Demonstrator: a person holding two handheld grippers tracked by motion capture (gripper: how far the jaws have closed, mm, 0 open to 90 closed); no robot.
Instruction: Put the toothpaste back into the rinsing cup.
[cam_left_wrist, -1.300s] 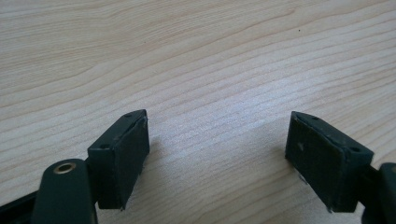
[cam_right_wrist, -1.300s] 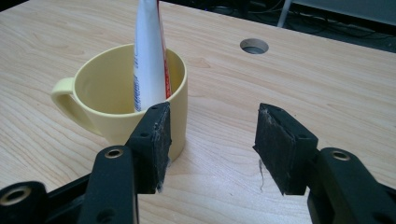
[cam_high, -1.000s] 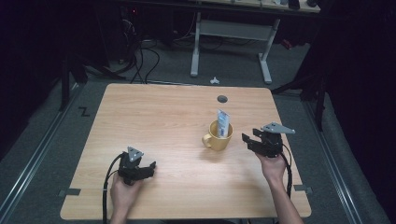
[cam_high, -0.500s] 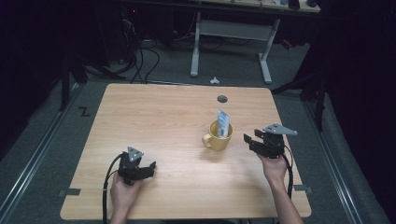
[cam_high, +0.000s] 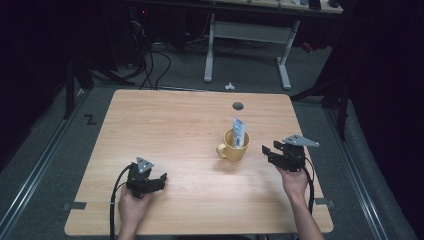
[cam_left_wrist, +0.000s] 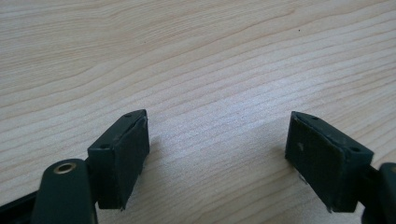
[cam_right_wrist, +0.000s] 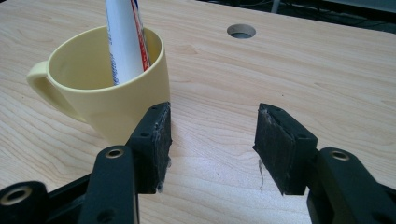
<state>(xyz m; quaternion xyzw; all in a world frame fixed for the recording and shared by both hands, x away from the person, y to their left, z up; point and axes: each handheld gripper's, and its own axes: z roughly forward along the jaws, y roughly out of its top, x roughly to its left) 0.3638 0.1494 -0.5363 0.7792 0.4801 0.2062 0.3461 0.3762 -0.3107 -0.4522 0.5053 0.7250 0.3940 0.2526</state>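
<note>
A yellow mug (cam_high: 235, 146) (cam_right_wrist: 100, 91) stands right of the table's middle, handle to the left. A white tube with red and blue print (cam_high: 239, 131) (cam_right_wrist: 125, 39) stands upright inside it. My right gripper (cam_high: 268, 152) (cam_right_wrist: 212, 140) hovers open just right of the mug, nothing between its jaws; its left fingertip (cam_right_wrist: 152, 142) sits close beside the mug's wall. At the front left my left gripper (cam_high: 159, 181) (cam_left_wrist: 217, 156) rests open on bare wood, empty.
The wooden table (cam_high: 165, 130) has a round cable hole (cam_high: 238, 106) (cam_right_wrist: 241, 31) behind the mug. Beyond the far edge are a white desk frame (cam_high: 247, 35), cables (cam_high: 150, 60) and a small white object (cam_high: 229, 86) on the floor.
My right gripper has drawn back a little to the right, away from the mug. The left gripper, mug and tube have stayed put.
</note>
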